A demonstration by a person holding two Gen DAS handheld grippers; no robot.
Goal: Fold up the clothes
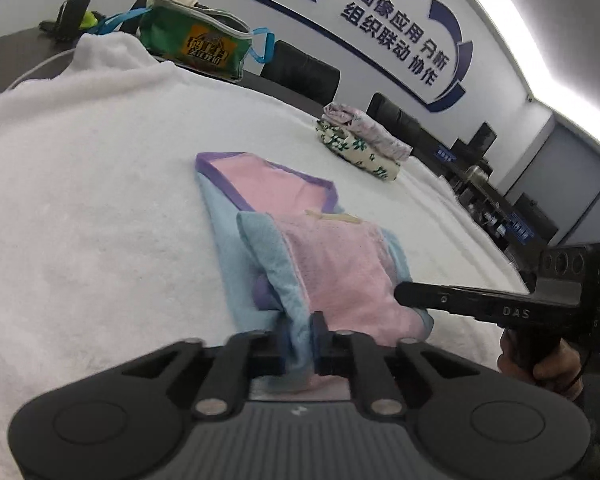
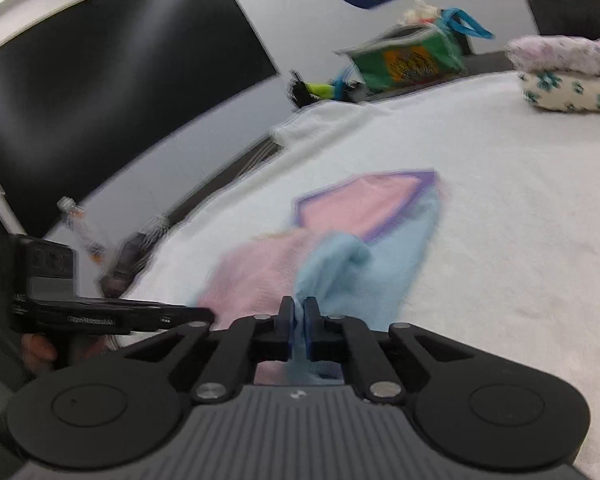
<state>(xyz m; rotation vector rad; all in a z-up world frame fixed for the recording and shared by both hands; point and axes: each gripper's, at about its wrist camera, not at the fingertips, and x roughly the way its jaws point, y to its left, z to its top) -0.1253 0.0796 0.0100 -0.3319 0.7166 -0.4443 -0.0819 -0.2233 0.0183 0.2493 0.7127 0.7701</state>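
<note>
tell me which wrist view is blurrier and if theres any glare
Right wrist view is motion-smeared: the green bag and pink-and-blue garment have soft edges. Left wrist view is sharper, with a blown-out ceiling light strip and strong fisheye bending.

The pink, light-blue and purple-trimmed mesh garment (image 1: 332,268) is thin perforated cloth, matt, with a finely pitted weave. The white terry towel covering (image 1: 100,200) beneath it is thick, fluffy, rough-napped cloth. The left black plastic gripper (image 1: 300,334) has matt moulded arms, dull metal pivot pins and a ribbed grey housing; the right black plastic gripper (image 2: 298,320) is finished alike. The stack of folded floral-print cloths (image 1: 360,140) looks soft and matt. The green fabric bag (image 1: 198,40) has a slight sheen. The large black wall screen (image 2: 112,72) is smooth and glossy.
</note>
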